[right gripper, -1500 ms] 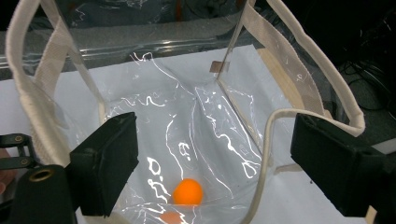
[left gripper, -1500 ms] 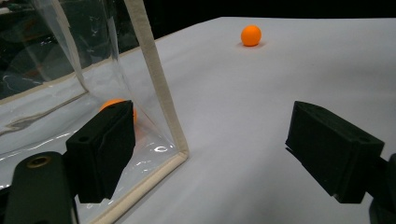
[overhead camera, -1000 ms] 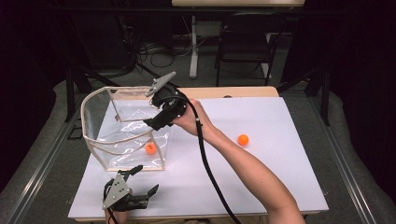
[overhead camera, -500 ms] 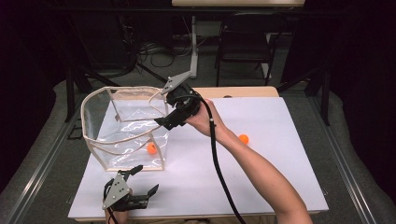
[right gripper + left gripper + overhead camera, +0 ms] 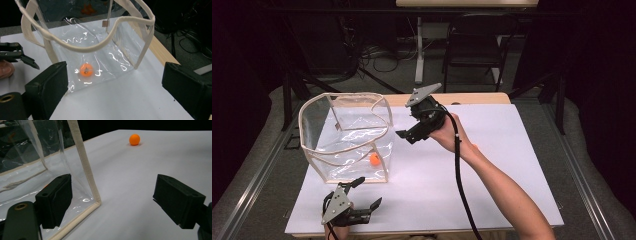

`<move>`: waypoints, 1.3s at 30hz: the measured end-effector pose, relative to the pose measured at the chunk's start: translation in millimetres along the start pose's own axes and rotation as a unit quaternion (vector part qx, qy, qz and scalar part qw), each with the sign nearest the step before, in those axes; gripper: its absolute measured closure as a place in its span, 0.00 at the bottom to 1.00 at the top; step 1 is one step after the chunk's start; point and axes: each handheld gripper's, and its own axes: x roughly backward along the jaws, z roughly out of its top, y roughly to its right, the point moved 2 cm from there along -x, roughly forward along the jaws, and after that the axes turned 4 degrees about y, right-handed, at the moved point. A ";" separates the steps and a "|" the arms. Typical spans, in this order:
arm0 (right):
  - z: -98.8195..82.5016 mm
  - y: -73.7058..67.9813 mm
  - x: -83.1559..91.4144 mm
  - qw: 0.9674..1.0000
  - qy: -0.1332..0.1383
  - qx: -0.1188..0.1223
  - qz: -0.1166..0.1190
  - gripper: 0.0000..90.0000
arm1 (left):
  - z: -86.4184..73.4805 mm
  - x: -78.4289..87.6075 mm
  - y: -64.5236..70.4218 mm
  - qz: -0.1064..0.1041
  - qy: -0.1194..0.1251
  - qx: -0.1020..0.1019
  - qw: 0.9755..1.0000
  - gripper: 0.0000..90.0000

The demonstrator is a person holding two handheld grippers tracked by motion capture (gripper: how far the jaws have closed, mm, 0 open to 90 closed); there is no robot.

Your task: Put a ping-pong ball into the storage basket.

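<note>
A clear bag [image 5: 346,134] with a cream rim stands open at the table's left, and an orange ball [image 5: 374,159] lies on its floor. My right gripper [image 5: 410,136] hovers just right of the bag's mouth; its jaws have just been opening and stand open with nothing between them. In the right gripper view the bag [image 5: 100,47] and its ball [image 5: 86,69] lie beyond the gripper [image 5: 115,85]. A second orange ball [image 5: 134,139] rests on the white table. My left gripper [image 5: 367,192] sits open at the front edge, by the bag's corner [image 5: 85,170].
The white table [image 5: 512,165] stretches to the right of the bag. A wooden strip [image 5: 472,98] runs along its far edge, with a dark chair [image 5: 474,50] and cables on the floor behind. The right gripper's cable [image 5: 459,175] trails along the forearm.
My right gripper has moved right, away from over the bag's mouth, and its hand now covers most of the ball on the table. The left gripper has stayed put.
</note>
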 end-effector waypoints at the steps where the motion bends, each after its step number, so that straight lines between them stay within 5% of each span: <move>1: -3.0 0.2 0.8 1.000 -0.001 -0.001 0.000 0.07 | 0.0 -0.1 -0.1 0.000 0.000 0.000 1.000 0.17; 39: -106.1 0.8 27.9 0.998 -0.005 -0.043 -0.037 0.05 | 0.6 -1.2 0.7 -0.002 0.000 -0.003 1.000 0.17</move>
